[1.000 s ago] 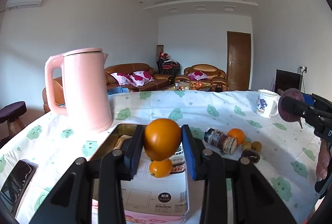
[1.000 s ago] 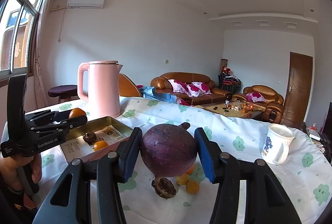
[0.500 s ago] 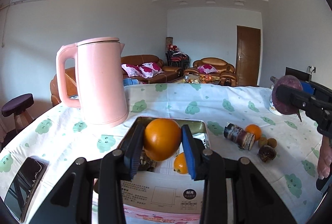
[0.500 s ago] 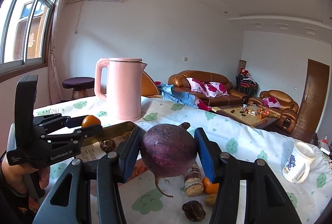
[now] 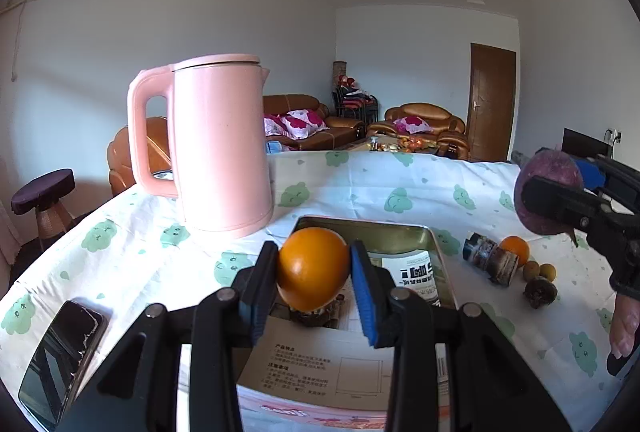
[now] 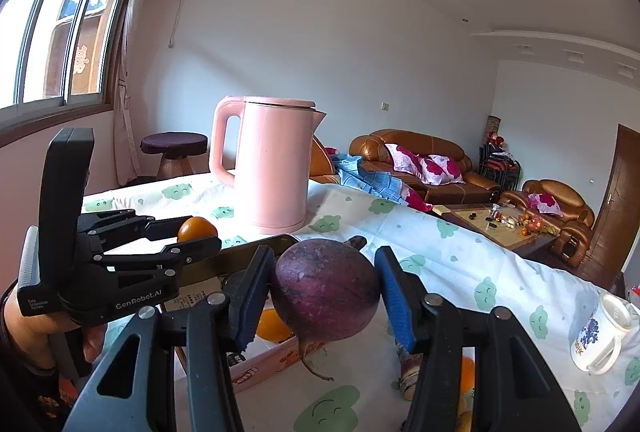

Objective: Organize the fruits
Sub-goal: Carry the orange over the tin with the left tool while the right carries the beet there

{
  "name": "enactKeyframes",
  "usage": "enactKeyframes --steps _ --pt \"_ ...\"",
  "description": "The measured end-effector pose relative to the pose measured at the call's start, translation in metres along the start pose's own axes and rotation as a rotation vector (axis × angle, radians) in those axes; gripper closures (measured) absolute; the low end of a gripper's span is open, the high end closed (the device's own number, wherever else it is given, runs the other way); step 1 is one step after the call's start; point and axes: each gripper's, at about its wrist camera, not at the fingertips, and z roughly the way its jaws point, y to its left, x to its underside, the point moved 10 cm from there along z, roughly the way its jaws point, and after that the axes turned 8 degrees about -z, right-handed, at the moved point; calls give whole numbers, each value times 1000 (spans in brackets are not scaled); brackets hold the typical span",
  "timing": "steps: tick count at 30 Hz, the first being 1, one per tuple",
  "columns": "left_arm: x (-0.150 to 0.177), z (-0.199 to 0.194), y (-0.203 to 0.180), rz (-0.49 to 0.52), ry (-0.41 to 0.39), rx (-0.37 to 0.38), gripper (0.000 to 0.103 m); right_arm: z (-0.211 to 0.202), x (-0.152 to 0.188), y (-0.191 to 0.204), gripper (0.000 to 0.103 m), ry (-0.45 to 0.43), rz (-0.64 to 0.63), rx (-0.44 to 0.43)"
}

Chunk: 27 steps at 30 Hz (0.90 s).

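Observation:
My left gripper point(image 5: 314, 272) is shut on an orange point(image 5: 313, 268) and holds it above the gold metal tray point(image 5: 384, 235). A dark fruit lies in the tray under the orange. My right gripper point(image 6: 325, 290) is shut on a round purple fruit point(image 6: 325, 288) with a thin root, held above the tray's right edge. In the left wrist view that gripper and the purple fruit point(image 5: 546, 184) are at the far right. In the right wrist view the left gripper point(image 6: 188, 236) holds the orange point(image 6: 197, 229) at left. A small orange point(image 6: 272, 326) lies in the tray.
A pink kettle point(image 5: 220, 148) stands behind the tray. A phone point(image 5: 60, 352) lies at front left. Right of the tray lie a cut stalk piece point(image 5: 490, 262), a small orange point(image 5: 514, 250) and several small fruits point(image 5: 540, 290). A white mug point(image 6: 600, 332) stands at right.
Both grippers have swung left with their fruits. The kettle now sits nearer the middle of both views, and the orange hangs further back over the tray.

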Motion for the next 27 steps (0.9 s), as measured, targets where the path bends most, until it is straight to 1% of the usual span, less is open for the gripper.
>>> enactKeyframes --steps 8,18,27 --pt "5 12 6 26 56 -12 65 20 0 16 49 24 -2 -49" --pt "8 19 9 58 90 -15 65 45 5 38 49 64 -8 -96" --pt "14 25 13 71 124 -17 65 62 19 51 49 108 2 -131"
